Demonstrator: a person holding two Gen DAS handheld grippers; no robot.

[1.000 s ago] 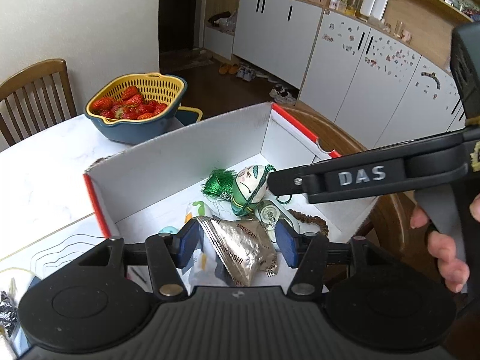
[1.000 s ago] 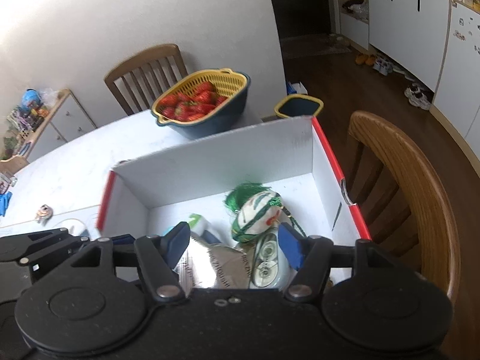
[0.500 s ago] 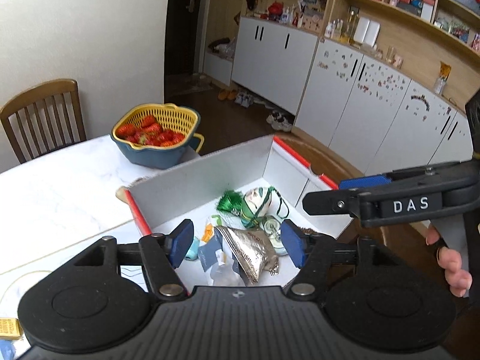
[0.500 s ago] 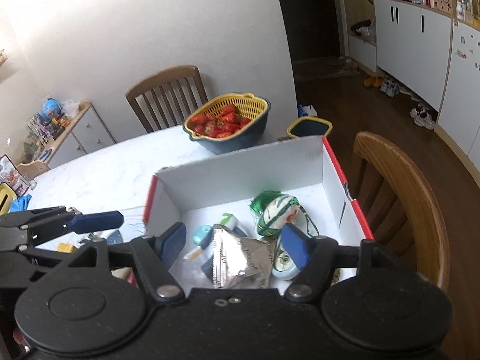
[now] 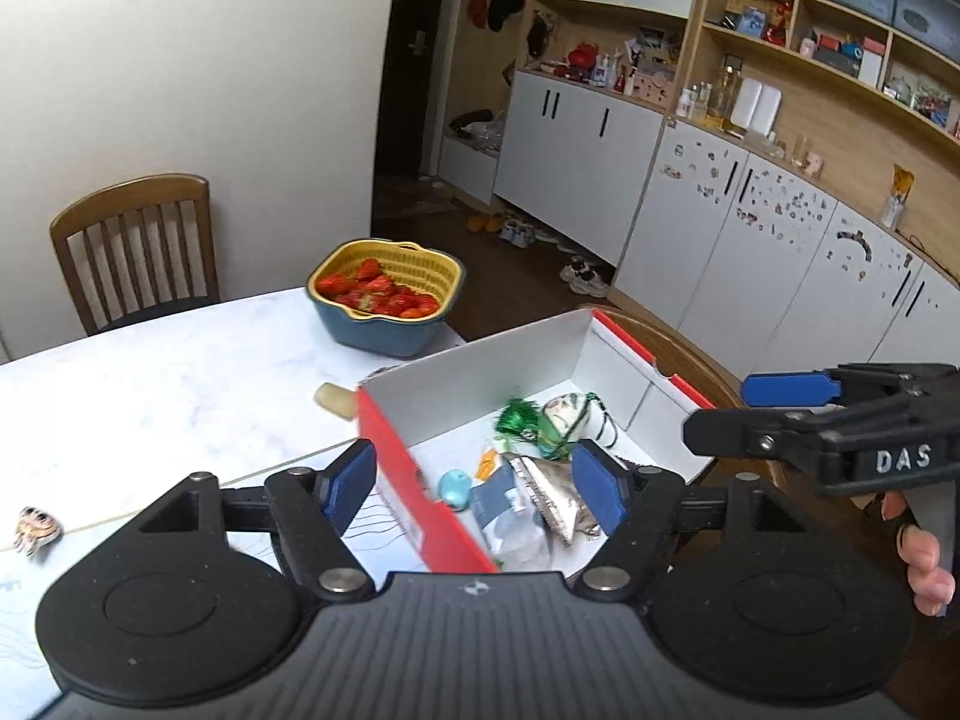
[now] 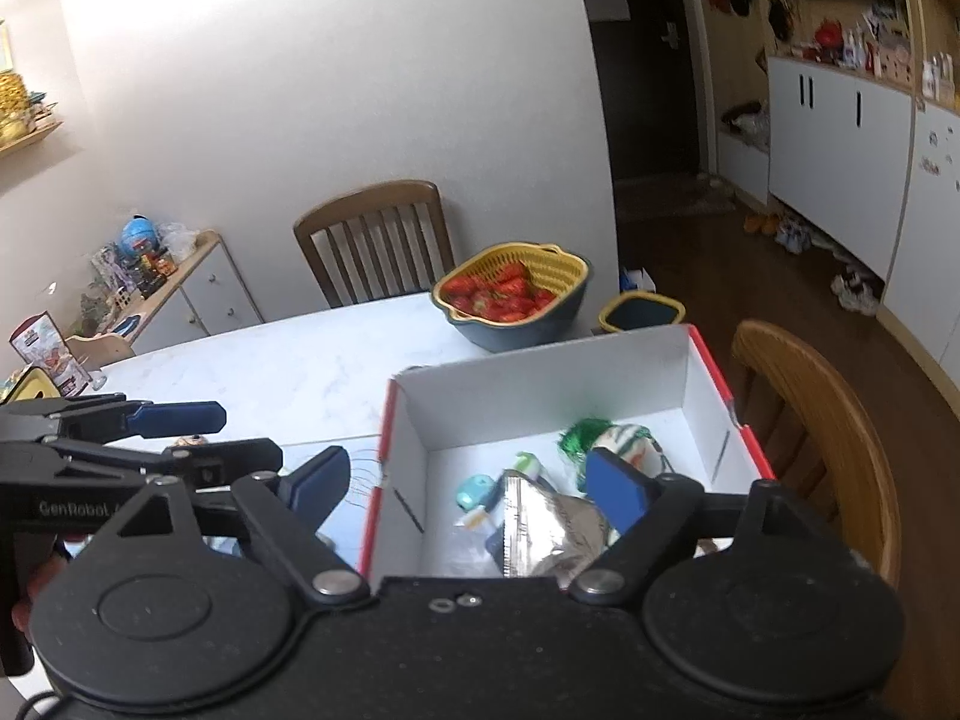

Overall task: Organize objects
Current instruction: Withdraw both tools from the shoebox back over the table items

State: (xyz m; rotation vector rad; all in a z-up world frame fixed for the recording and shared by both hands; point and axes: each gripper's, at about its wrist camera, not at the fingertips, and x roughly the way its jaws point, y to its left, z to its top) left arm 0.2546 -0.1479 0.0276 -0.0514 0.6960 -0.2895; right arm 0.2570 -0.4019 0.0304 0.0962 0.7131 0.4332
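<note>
Pulled back and up from the red-edged box (image 5: 420, 483) since a second ago. Left gripper (image 5: 474, 483) and right gripper (image 6: 465, 483): jaws just been opening, spread wide, nothing held. Below and ahead, inside the box: silver foil pouch (image 5: 549, 495), green-tasselled ornament (image 5: 555, 417).

red-edged white box (image 5: 414, 468), yellow-and-blue basket (image 5: 384, 324) of red strawberries (image 5: 378, 294)
</note>
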